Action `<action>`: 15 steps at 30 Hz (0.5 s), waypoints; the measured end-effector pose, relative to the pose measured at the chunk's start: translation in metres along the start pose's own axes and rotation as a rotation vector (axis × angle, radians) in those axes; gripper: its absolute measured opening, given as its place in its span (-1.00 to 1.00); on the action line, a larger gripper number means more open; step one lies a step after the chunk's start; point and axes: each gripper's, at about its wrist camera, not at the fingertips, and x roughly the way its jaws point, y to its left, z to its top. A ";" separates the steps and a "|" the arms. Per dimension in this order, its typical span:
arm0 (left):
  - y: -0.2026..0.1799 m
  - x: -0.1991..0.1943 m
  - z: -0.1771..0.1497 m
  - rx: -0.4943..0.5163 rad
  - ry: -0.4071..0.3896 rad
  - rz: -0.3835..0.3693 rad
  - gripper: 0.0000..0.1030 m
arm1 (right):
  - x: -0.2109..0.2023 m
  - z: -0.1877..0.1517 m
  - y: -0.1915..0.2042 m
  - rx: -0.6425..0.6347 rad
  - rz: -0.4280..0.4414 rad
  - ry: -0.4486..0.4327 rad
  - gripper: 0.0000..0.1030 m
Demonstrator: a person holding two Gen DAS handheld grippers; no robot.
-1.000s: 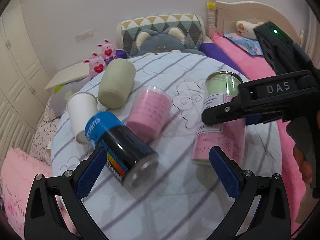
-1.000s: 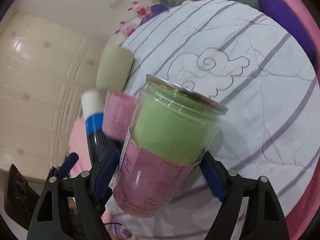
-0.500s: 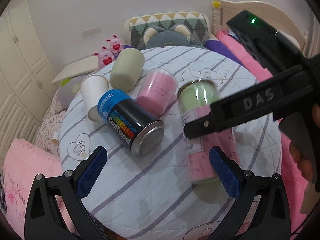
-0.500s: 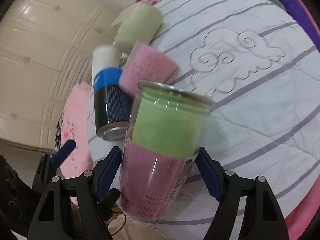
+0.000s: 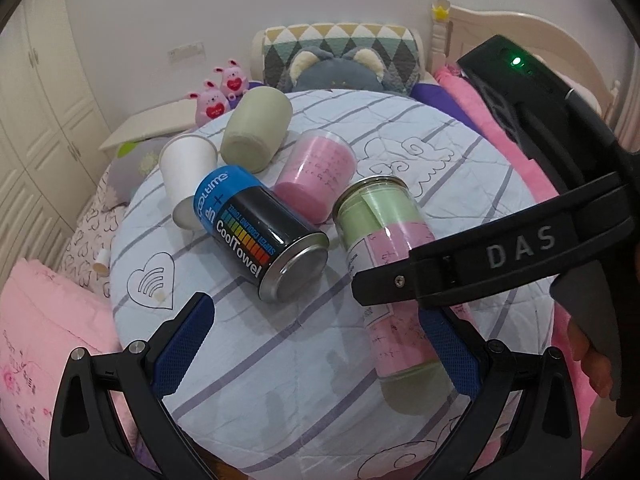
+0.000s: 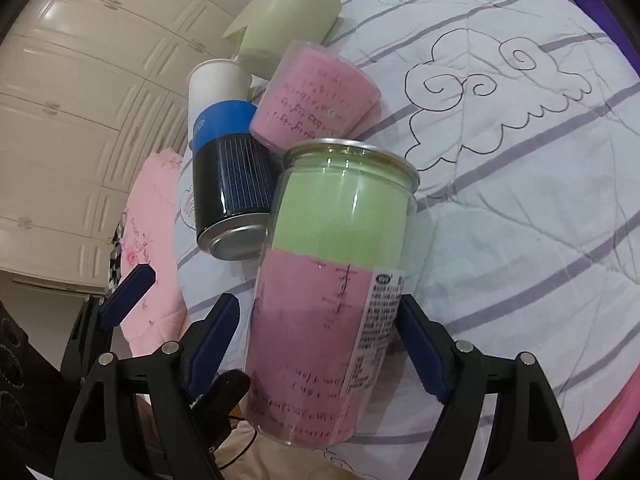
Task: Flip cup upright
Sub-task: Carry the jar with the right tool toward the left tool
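Since a second ago, right claw (image 6: 316,344) has tipped the clear green-and-pink-lined can (image 6: 336,280) further over; pads look just clear of its sides, grip uncertain. Can leans above the striped quilt (image 5: 280,344), beside the black-and-blue tin (image 5: 260,236). Left claw (image 5: 316,348) wide open, empty.

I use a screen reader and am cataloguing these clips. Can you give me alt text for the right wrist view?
The right gripper clamps a tall clear can, green above and pink below, standing over a striped quilt. Behind it lie a black and blue can, a pink cup, a white paper cup and a pale green cup.
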 end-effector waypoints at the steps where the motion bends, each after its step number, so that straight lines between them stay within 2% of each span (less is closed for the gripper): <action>1: -0.001 -0.001 0.000 -0.001 0.000 -0.002 1.00 | -0.003 -0.001 0.002 -0.003 -0.001 -0.008 0.57; 8: -0.010 -0.008 0.001 0.004 -0.017 -0.008 1.00 | -0.029 -0.006 0.006 -0.036 -0.027 -0.100 0.58; 15: -0.026 -0.003 0.007 0.007 -0.001 -0.037 1.00 | -0.065 -0.019 0.002 -0.098 -0.174 -0.242 0.58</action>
